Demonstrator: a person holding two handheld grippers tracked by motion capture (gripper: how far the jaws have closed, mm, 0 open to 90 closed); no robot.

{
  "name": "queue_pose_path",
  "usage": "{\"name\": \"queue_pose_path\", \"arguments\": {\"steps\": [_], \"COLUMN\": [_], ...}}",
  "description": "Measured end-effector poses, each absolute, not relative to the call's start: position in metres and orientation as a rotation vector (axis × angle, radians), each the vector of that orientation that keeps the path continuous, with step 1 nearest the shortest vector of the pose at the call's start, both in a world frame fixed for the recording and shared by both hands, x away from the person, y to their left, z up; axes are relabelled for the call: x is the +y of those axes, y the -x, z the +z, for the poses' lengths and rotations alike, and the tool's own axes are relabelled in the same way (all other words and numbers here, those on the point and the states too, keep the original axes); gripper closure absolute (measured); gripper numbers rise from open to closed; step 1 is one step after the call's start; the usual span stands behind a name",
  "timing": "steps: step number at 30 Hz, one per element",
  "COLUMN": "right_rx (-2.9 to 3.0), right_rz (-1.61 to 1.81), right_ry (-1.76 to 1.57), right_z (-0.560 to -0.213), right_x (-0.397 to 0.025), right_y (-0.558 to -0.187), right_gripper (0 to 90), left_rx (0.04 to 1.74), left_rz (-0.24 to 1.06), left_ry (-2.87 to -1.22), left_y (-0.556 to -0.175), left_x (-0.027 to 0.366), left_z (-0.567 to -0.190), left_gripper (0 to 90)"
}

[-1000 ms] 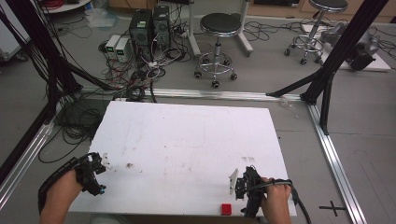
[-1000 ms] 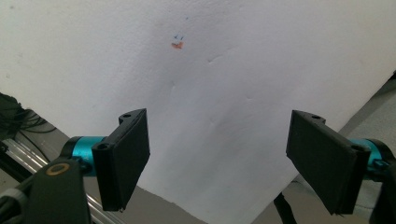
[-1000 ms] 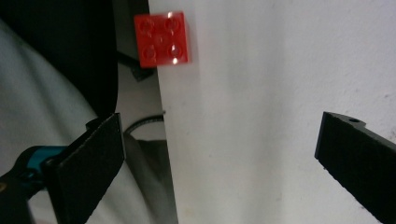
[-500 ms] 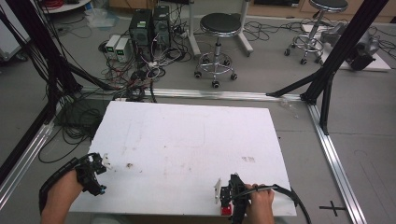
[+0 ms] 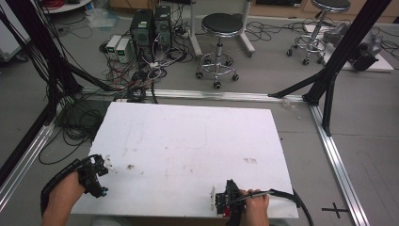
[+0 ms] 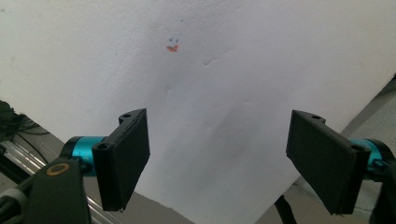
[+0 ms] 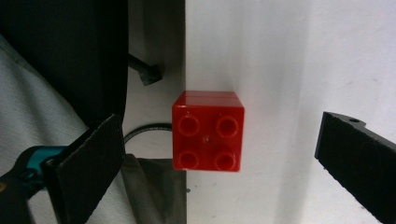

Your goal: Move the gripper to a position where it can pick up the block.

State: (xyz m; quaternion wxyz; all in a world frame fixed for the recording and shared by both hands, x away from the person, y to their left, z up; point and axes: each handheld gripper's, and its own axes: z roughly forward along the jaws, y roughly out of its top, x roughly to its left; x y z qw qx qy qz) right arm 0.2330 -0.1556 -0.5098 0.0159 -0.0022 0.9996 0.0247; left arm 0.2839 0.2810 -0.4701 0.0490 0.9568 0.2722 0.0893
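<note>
Red brick (image 7: 208, 131), right hand-held gripper (image 7: 224, 163) open

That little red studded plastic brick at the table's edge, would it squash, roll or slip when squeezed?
The red four-stud plastic brick looks rigid, so it probably won't squash. Its flat, square sides suggest it slides rather than rolls. It slightly overhangs the white table's edge, so a nudge might tip it off. Its glossy faces could be slippery.

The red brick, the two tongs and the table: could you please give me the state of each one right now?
Red brick: studs toward the camera, resting at the table's very edge, untouched.
Right tongs: open, jaws either side of the brick, not closed on it.
Left tongs: open, holding nothing, over the white surface.
Table: white top, lightly smudged, with a small orange mark.
</note>
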Motion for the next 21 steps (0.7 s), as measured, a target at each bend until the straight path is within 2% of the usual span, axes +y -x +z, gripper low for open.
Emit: {"name": "queue_pose_path", "arguments": {"steps": [21], "right_rx": [3.094], "right_rz": [-0.018], "right_ry": [0.041], "right_z": [-0.527], "right_x": [-0.150], "right_y": [-0.231], "right_gripper": [0.9], "left_rx": [0.821], "left_rz": [0.276], "left_ry": [-2.914], "left_y": [-0.283], "left_x": [0.280], "left_z": [-0.468], "left_gripper": [21.8]}}
